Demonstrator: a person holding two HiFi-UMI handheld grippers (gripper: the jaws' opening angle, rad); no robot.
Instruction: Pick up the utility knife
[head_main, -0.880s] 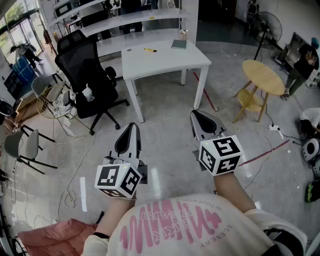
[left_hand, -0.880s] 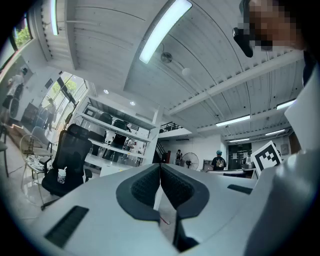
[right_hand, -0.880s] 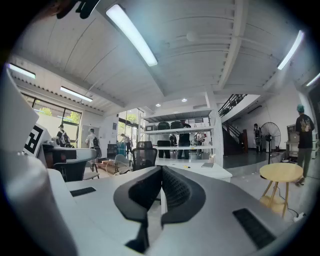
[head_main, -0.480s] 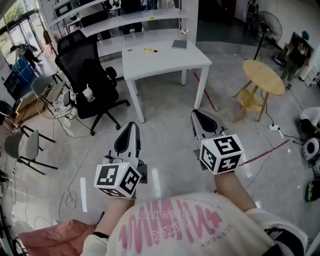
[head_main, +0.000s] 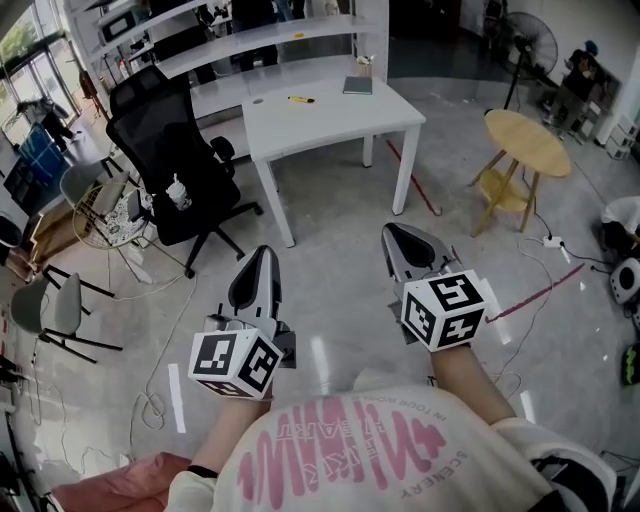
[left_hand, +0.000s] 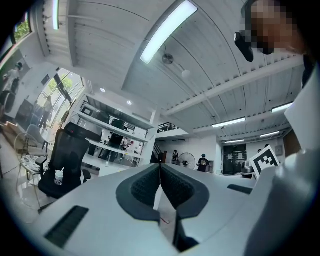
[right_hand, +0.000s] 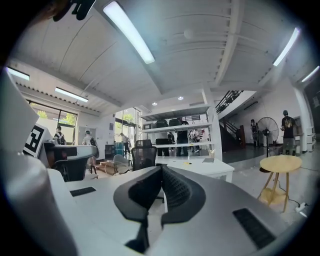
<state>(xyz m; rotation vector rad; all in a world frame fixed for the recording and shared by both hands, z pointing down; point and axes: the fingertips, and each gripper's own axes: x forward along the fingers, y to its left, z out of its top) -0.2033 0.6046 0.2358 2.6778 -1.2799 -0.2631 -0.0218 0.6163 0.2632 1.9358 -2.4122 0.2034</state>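
The utility knife (head_main: 300, 100) is a small yellow object lying on the far part of the white table (head_main: 330, 125), a few steps ahead of me. In the right gripper view the knife (right_hand: 188, 162) shows as a yellow speck on that table. My left gripper (head_main: 262, 262) is held level over the floor at lower left, jaws shut with nothing between them. My right gripper (head_main: 398, 240) is beside it at the right, also shut and empty. Both are far short of the table. In the left gripper view the left gripper (left_hand: 160, 167) has its pads pressed together.
A black office chair (head_main: 170, 150) with a cup on its seat stands left of the table. A dark notebook (head_main: 357, 86) and a pen holder (head_main: 365, 66) lie on the table's far right. A round wooden table (head_main: 527, 143) stands at right. Cables (head_main: 150, 400) run over the floor.
The head view has shifted a little forward towards the table. Both grippers keep the same shut pose in front of me.
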